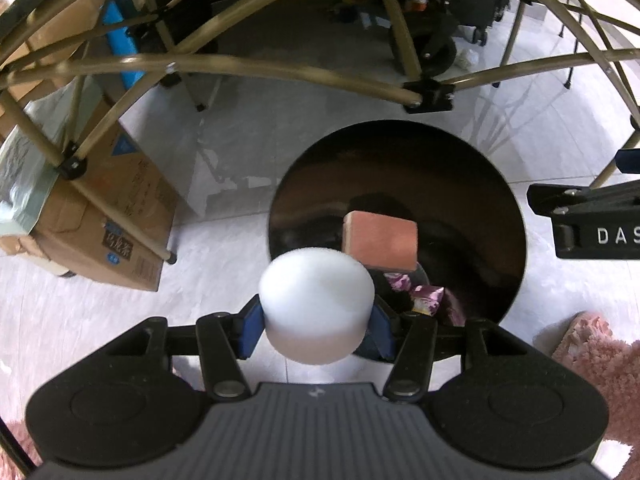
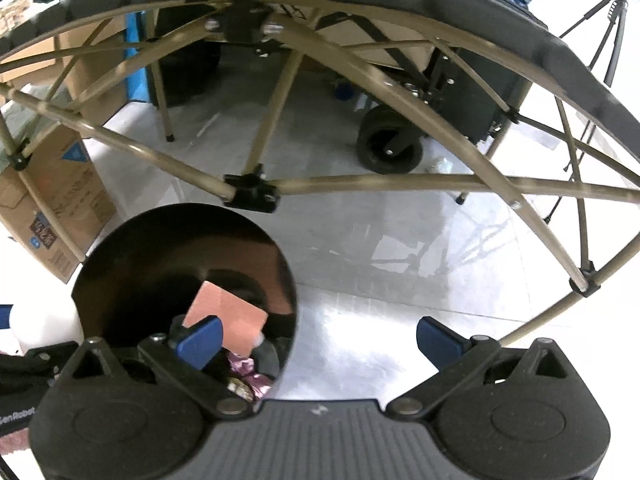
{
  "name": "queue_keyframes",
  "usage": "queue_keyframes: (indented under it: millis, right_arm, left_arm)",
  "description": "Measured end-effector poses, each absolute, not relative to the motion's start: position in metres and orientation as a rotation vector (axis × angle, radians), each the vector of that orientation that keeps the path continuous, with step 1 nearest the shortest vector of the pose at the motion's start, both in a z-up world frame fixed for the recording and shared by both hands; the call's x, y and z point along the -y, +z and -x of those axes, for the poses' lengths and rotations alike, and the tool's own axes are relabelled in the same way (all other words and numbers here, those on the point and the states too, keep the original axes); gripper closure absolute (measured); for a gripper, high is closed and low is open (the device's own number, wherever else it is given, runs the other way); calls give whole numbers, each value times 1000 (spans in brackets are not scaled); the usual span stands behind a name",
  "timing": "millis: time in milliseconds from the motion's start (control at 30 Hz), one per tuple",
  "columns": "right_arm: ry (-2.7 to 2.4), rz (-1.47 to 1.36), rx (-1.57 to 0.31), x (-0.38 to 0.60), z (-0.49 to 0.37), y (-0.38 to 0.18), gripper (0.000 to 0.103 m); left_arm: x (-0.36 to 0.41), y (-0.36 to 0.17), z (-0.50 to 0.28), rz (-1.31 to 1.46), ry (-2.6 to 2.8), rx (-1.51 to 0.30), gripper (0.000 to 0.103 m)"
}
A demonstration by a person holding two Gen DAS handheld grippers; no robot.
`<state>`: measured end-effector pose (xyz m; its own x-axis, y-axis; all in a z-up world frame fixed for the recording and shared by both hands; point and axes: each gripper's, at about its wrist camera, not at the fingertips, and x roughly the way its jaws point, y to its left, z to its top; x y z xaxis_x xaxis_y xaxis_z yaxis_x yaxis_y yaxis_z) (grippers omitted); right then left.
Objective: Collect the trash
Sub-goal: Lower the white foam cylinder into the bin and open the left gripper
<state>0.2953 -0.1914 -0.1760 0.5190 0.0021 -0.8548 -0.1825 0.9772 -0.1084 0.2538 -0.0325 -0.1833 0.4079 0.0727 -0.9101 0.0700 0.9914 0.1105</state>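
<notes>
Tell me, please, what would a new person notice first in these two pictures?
First, the white foam cylinder gripped in the left claw, right at the near rim of the round black bin. Next, an orange-pink block in the bin's opening, above purple wrappers. The right claw is open and empty, beside the bin.

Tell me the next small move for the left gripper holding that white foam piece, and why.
Probably carry the left gripper a little further forward over the black bin, then open. The white foam cylinder is clamped between its blue pads, hanging at the bin's near rim, only partly over the opening. The pink block is already in the bin, and the right gripper stands open, holding nothing.
</notes>
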Motion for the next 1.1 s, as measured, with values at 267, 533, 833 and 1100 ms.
queue_keyframes:
  millis: [267, 533, 833, 1100]
  right_arm:
    - [85, 159, -1010, 216, -285, -168, 0]
    - [69, 110, -1015, 238, -280, -164, 0]
    - [57, 103, -1050, 250, -275, -168, 0]
    - [63, 127, -1098, 251, -274, -178, 0]
  left_arm:
    - [64, -192, -266, -182, -51, -1155, 48]
    - [85, -204, -279, -197, -87, -1188, 48]
    - [100, -220, -291, -200, -115, -1244, 48]
    - [101, -229, -293, -217, -110, -1275, 48]
